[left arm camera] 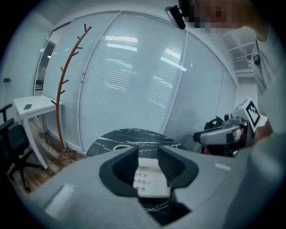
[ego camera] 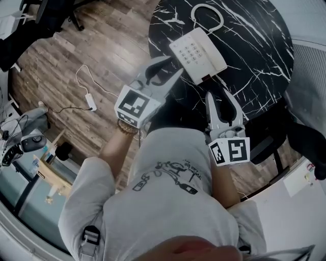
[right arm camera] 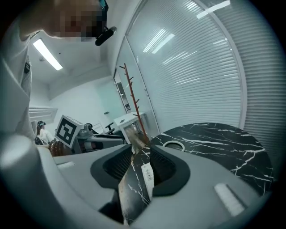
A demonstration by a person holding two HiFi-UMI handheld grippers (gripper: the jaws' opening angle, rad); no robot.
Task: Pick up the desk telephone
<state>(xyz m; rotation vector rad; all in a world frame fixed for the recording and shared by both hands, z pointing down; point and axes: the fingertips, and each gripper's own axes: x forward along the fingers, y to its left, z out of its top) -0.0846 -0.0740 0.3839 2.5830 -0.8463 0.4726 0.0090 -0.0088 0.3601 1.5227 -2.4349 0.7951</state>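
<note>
The white desk telephone lies on a round black marble table, its keypad facing up and its white cord looped behind it. My left gripper hovers just off the phone's near left corner, jaws apart with nothing between them. My right gripper hangs over the table's near edge, short of the phone, also open and empty. Through the left gripper the telephone shows between the jaws, beyond the tips. The right gripper view shows the phone edge-on past the jaws.
A brown coat stand, a white side desk and a dark chair stand left of the table before a blind-covered glass wall. A white cable trails over the wooden floor. A black chair sits near my right side.
</note>
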